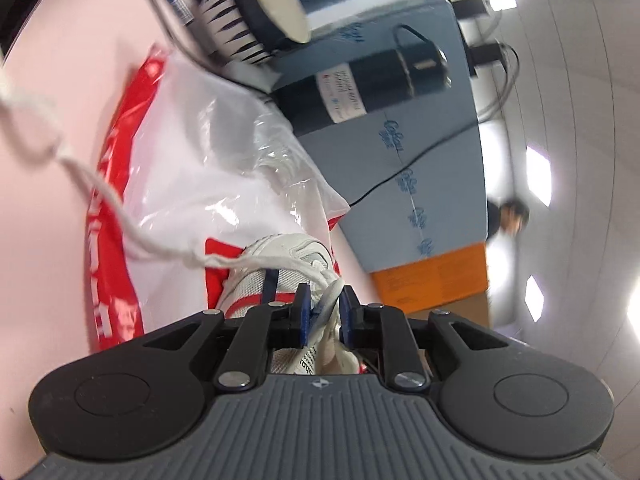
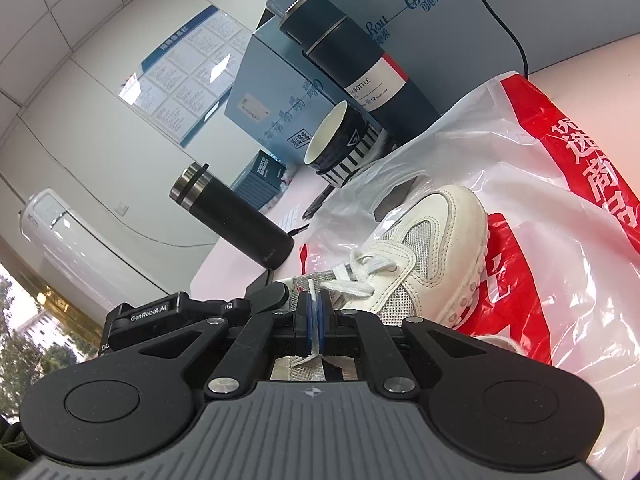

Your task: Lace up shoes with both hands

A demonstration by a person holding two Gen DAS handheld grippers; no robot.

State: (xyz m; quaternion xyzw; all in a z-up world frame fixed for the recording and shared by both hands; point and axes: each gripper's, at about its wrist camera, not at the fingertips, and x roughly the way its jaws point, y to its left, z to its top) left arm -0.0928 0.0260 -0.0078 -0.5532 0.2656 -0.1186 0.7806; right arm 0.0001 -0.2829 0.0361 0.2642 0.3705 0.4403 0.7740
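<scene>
Shoe [image 2: 424, 248] lies on a red-and-white bag [image 2: 560, 240] on the pink desk [image 2: 592, 76], toe pointing away from both claws and up-right in the right wrist view, so its long axis runs roughly along the line the right claw points. Right claw [image 2: 315, 312] is clenched on a flat white lace [image 2: 313, 300], pinching it just at the near end of the eyelet rows; the lace stands up between the pads and a short tail hangs below them. Left claw [image 1: 323, 312] sits right at the laced throat, rolled hard to one side, jaws a little apart with a crossed lace bunch between them; I cannot tell if the pads actually press it, looks loose. A free lace end [image 1: 92, 184] trails off to the upper left in the left wrist view, well apart from that claw. Judgement: both claws are at the tongue end, left one closer in to the crossings, so the next pull likely runs back along the shoe's axis toward the person. Cup [image 2: 340, 144] and bottles behind are clear of the work.
</scene>
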